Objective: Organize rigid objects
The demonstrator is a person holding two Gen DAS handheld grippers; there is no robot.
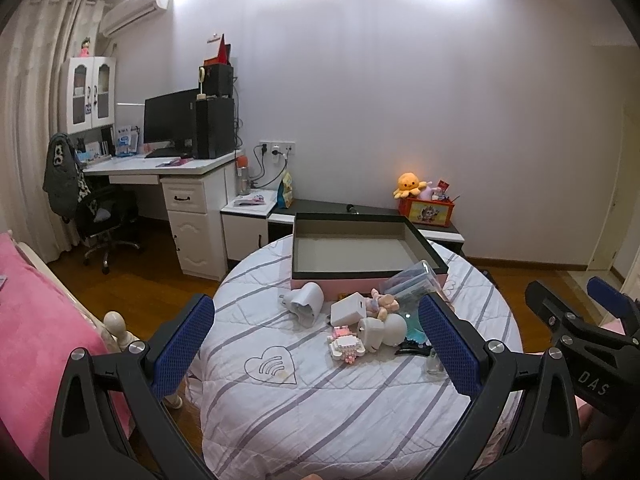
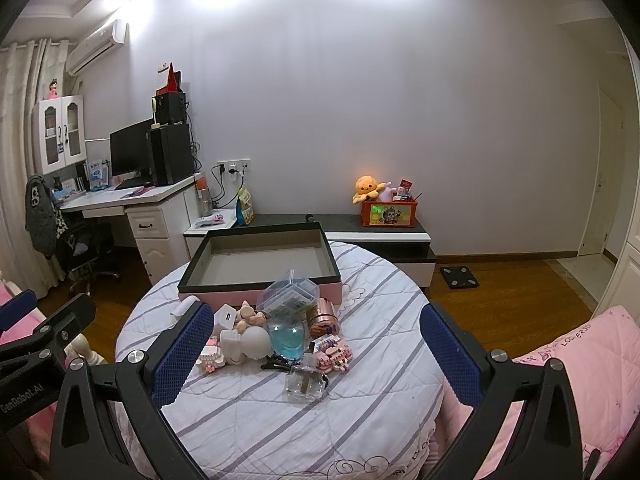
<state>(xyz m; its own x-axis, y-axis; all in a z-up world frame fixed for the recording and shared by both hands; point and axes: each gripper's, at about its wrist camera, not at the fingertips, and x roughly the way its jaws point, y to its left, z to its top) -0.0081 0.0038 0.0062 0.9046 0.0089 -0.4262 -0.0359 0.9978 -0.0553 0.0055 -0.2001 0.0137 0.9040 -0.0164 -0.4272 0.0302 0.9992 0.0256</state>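
A pile of small objects lies on a round table (image 1: pixel 280 412) with a striped quilt. It holds a white charger cube (image 1: pixel 347 309), a white adapter (image 1: pixel 306 300), a pink brick toy (image 1: pixel 346 346), a clear plastic box (image 2: pixel 290 294), a blue-filled glass (image 2: pixel 285 340) and a clear bottle (image 2: pixel 305 380). Behind them stands an empty shallow box (image 1: pixel 352 248) with black rim and pink sides. My left gripper (image 1: pixel 316 346) is open and empty, above the table's near side. My right gripper (image 2: pixel 316 354) is open and empty, with the pile between its fingers (image 2: pixel 182 354).
A pink bed (image 1: pixel 36 336) lies at the left, pink bedding (image 2: pixel 592 360) at the right. A desk (image 1: pixel 168 168) with monitor, an office chair (image 1: pixel 100 216) and a low cabinet (image 2: pixel 376 236) with an orange toy crate (image 2: pixel 388 212) stand along the wall. A scale (image 2: pixel 458 276) lies on the wooden floor.
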